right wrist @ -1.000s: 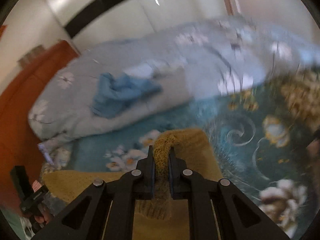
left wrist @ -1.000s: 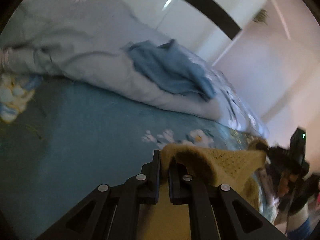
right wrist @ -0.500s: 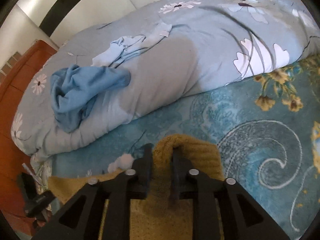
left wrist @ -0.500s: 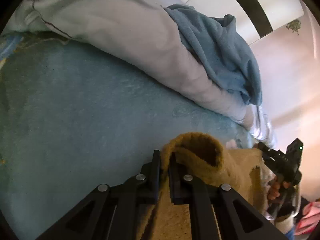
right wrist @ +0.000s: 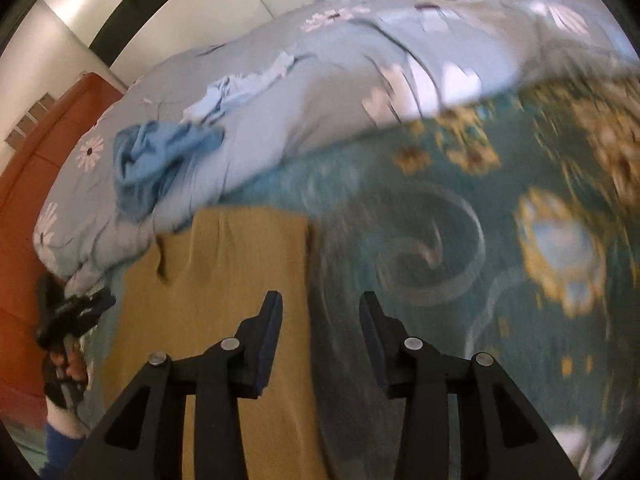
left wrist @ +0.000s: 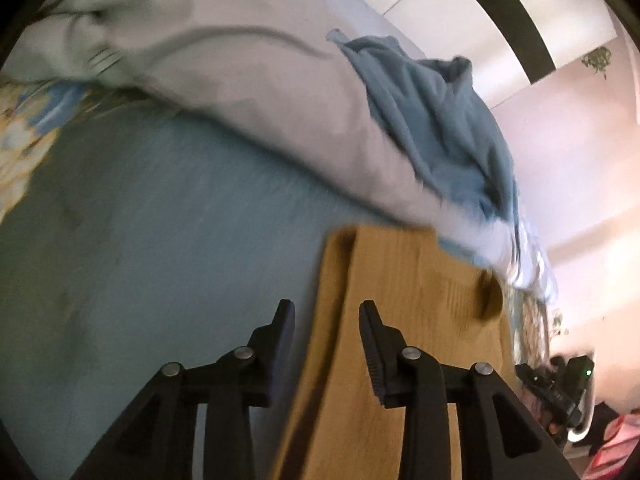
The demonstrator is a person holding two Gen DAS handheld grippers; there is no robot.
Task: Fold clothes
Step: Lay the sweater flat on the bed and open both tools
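A mustard-yellow knit garment (left wrist: pixel 408 320) lies flat on the teal floral bedspread (left wrist: pixel 140 240); it also shows in the right wrist view (right wrist: pixel 224 300). My left gripper (left wrist: pixel 326 320) is open and empty over the garment's left edge. My right gripper (right wrist: pixel 320 312) is open and empty over the garment's right edge. Each gripper shows in the other's view, the right one (left wrist: pixel 560 384) at the lower right and the left one (right wrist: pixel 68 320) at the lower left.
A bunched grey floral duvet (right wrist: pixel 320 100) lies across the bed behind the garment. A crumpled blue garment (right wrist: pixel 156 160) and a pale blue one (right wrist: pixel 236 88) rest on it. A red-brown headboard (right wrist: pixel 24 200) stands at the left. White walls lie beyond.
Both grippers have opened and let go of the yellow garment's edge. The garment now lies flat on the bedspread, and both grippers have drawn back a little.
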